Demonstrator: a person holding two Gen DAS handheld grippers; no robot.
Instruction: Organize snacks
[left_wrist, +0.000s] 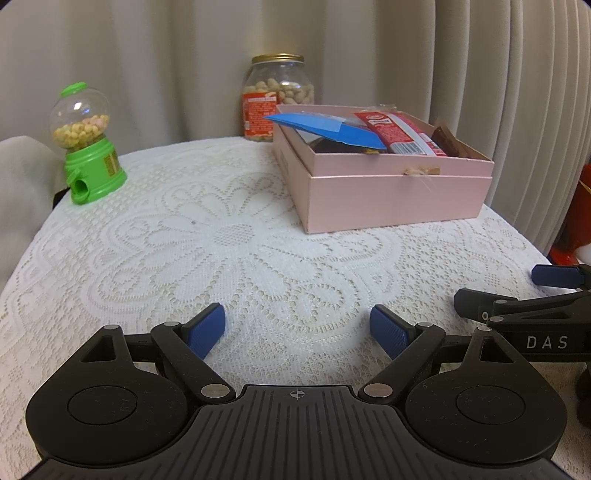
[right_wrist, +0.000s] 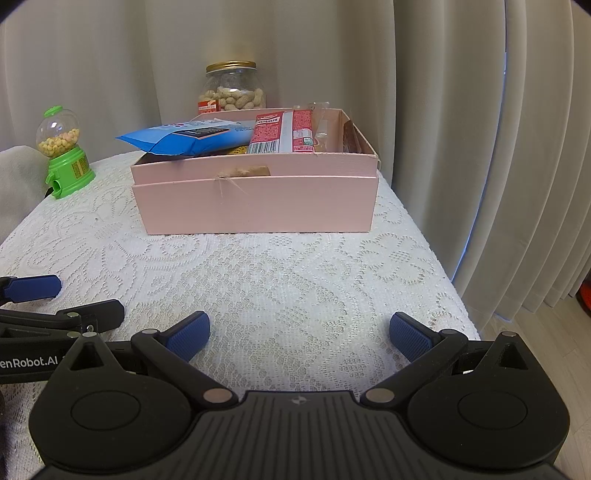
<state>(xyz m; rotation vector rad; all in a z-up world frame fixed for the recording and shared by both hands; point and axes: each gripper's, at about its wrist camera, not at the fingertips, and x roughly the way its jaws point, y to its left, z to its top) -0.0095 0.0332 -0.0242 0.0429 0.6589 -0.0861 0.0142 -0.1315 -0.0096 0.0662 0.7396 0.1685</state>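
Presently, the left gripper (left_wrist: 297, 332) and right gripper (right_wrist: 300, 336) are being held wide-jawed and empty, low over the lace tablecloth (right_wrist: 280, 280), while snack packets (right_wrist: 280, 133) are lying gathered in the pink box (right_wrist: 255, 206), apparently already sorted.

the box (right_wrist: 258, 201) sits on the tabletop (right_wrist: 295, 280) toward its far right corner, with snack packets (right_wrist: 280, 133) lying in it, one bag (right_wrist: 181, 138) overhanging the box's left wall. the peanut jar (right_wrist: 232, 88) stands just behind the box at the far edge. the candy dispenser (left_wrist: 86, 147) stands at the far left edge, well apart from the box.
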